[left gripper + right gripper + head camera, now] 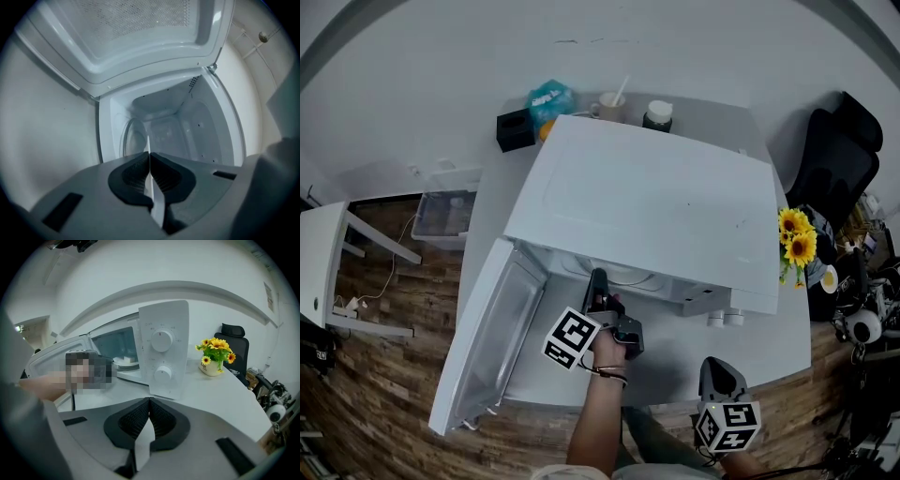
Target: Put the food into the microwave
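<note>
**Both tools closed, left one at the open microwave**

Nearest the head camera, the left tool (598,278) reached from the person's hand (607,349) into the mouth of the microwave (647,202). Its jaws were pressed together with nothing between them (149,154). The microwave's door (487,337) hung wide open at the left, out over the counter (675,361). Inside the cavity sat a white dish (125,361); what it carried could not be made out. To the right of the opening stood the control panel (163,350) with its two knobs. Lower right, the right tool (718,366) hung above the counter's front edge, jaws closed and empty (149,401). Further right a pot of sunflowers (797,242) stood at the counter's end, beside a black chair (839,159).
</note>
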A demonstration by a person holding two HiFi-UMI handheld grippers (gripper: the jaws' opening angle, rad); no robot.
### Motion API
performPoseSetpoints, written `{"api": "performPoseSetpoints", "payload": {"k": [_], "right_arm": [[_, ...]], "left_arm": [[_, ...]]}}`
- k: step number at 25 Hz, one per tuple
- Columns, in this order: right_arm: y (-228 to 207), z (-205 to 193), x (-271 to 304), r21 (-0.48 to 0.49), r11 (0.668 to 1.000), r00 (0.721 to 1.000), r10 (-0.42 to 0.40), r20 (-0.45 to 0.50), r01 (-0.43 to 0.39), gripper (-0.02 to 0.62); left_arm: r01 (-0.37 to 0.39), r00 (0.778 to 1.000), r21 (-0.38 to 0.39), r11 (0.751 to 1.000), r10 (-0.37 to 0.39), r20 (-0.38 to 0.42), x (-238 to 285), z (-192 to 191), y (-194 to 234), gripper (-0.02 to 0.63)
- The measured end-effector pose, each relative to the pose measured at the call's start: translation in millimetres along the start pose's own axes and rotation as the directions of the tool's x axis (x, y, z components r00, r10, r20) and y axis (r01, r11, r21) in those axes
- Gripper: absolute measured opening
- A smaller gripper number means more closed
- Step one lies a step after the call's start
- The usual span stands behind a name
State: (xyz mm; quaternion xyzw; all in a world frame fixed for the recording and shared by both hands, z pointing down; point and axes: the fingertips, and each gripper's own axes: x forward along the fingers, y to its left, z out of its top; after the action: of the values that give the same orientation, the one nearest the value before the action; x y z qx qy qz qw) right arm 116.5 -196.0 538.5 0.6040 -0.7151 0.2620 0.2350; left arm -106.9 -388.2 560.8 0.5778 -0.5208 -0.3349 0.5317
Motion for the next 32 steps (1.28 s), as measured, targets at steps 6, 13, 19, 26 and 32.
{"api": "performPoseSetpoints", "payload": {"k": [6,13,19,26,32], "right_arm": [[-6,-3,0,0.011,1.0,1.0,-0.011,-0.006,0.011,0.015],[-8,-5,1,0.022,1.0,1.0,-0.011,-0.011,0.011,0.015],[-10,-4,1,0.029,0.999,1.0,-0.015,-0.008,0.016,0.015],[-6,-5,2,0.044,0.999,1.0,-0.008,-0.009,0.008,0.015],[-1,-3,2,0.047,0.999,1.0,0.001,-0.002,-0.001,0.015]], "left_arm": [[-0.064,0.998,0.028,0.998,0.064,0.006,10,1,7,0.013],[-0.087,0.996,0.076,0.993,0.087,0.0,27,1,5,0.014],[-0.154,0.987,0.161,0.975,0.159,-0.02,29,0,4,0.015],[-0.235,0.967,0.324,0.916,0.253,-0.015,23,2,2,0.082],[-0.211,0.973,0.331,0.92,0.229,-0.016,19,6,-4,0.118]]}}
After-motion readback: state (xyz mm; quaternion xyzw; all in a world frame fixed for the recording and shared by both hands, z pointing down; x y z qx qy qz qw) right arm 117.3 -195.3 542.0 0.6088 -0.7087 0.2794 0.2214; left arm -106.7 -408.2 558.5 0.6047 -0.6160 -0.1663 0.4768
